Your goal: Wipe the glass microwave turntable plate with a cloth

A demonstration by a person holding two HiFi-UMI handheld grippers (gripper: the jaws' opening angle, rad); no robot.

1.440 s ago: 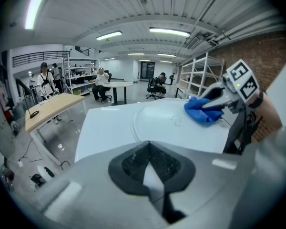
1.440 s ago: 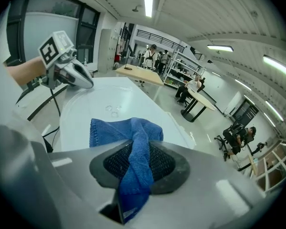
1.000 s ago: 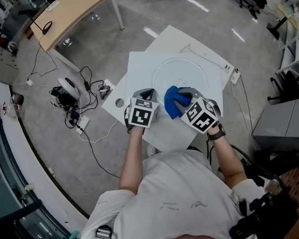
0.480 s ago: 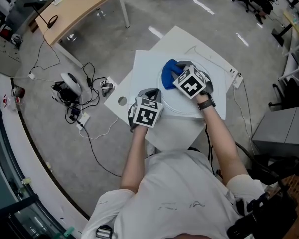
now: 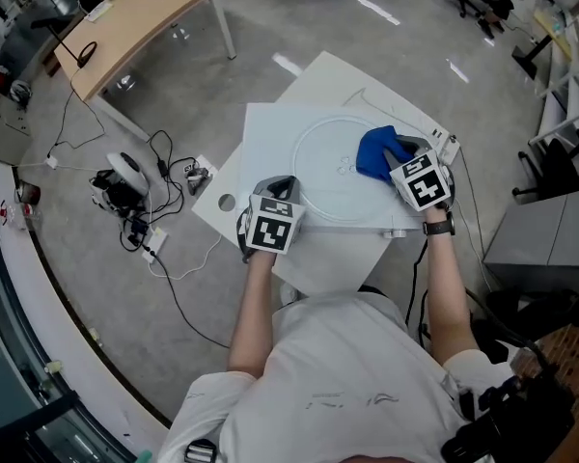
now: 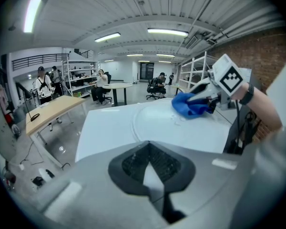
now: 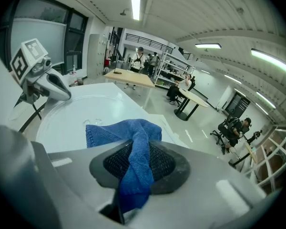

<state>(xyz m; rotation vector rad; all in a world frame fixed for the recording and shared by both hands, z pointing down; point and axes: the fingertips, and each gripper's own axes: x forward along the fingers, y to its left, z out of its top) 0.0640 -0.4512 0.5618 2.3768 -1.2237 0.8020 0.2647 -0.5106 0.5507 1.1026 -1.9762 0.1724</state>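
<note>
Our right gripper [image 5: 398, 158] pinches the blue cloth [image 5: 374, 152], pressed on the glass turntable plate [image 5: 333, 172] atop the white table [image 5: 268, 131]. Our left gripper [image 5: 287, 186] clamps the plate's near rim.

readable text: none | labels, numbers, signs: none legible

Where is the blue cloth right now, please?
Head view, right side: the blue cloth is clamped in the right tool, resting on the glass turntable plate.
</note>
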